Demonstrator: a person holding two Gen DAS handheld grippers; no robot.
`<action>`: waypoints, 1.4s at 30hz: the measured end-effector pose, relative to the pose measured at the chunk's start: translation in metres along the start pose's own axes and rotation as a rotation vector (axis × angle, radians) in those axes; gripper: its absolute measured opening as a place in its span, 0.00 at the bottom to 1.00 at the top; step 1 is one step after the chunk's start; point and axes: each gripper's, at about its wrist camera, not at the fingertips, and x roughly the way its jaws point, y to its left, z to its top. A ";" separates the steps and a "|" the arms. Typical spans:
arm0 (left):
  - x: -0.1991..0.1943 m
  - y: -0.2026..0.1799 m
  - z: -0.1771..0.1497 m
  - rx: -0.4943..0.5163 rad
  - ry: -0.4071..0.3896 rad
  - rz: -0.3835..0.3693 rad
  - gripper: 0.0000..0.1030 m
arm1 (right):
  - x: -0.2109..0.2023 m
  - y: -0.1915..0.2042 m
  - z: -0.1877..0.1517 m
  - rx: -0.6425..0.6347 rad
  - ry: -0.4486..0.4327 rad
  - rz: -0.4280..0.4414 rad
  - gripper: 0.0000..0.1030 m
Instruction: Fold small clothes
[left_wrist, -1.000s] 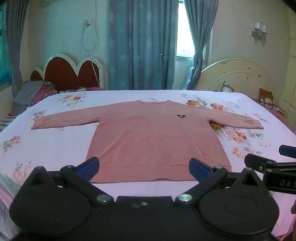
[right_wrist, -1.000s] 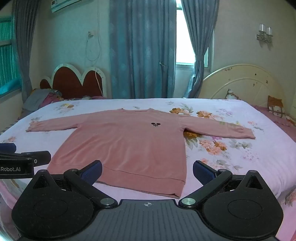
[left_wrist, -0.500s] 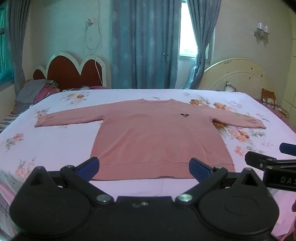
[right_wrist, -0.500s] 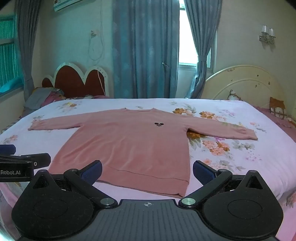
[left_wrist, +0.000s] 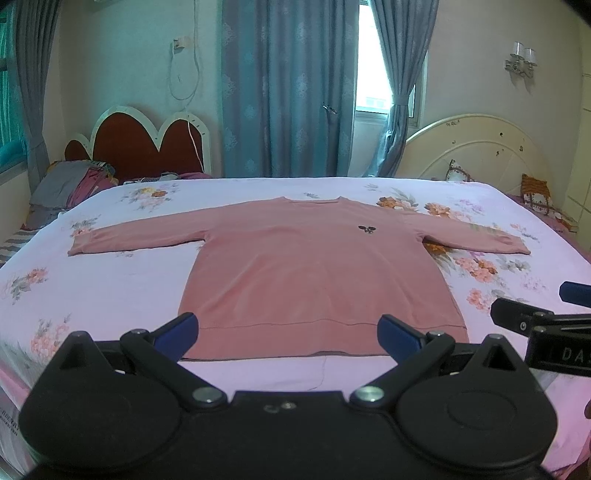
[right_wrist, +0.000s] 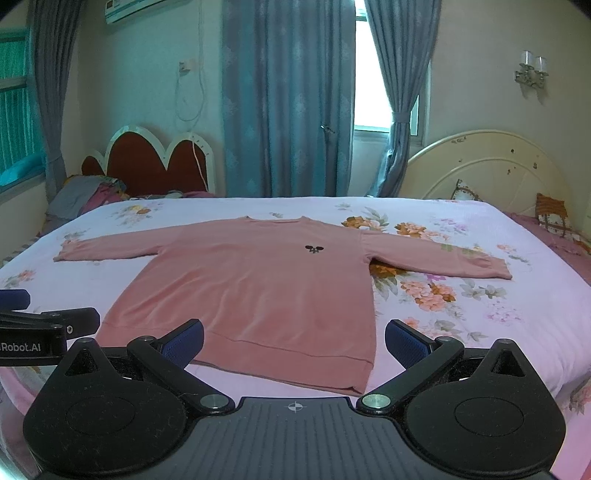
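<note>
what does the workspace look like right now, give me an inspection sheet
surface: bed with floral sheet, smooth.
job's things: pink sweater flat, front up, both sleeves spread, unfolded.
clutter: clothes pile at the far left, cushions at the far right, all off the sweater.
grippers: left gripper and right gripper open, holding nothing, just short of the hem.
cables: white cord hanging on the wall, another over the red headboard.
surroundings: blue curtains, window, wall lamp, air conditioner.
</note>
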 end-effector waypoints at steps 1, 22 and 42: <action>0.000 0.000 0.000 0.000 0.000 0.000 1.00 | -0.001 0.000 0.000 0.000 -0.001 0.000 1.00; 0.000 -0.001 0.000 0.010 0.004 0.006 1.00 | -0.001 0.000 0.000 0.000 0.002 -0.002 1.00; -0.001 0.002 0.001 0.014 0.002 0.012 1.00 | 0.002 0.002 0.001 -0.004 0.004 0.007 1.00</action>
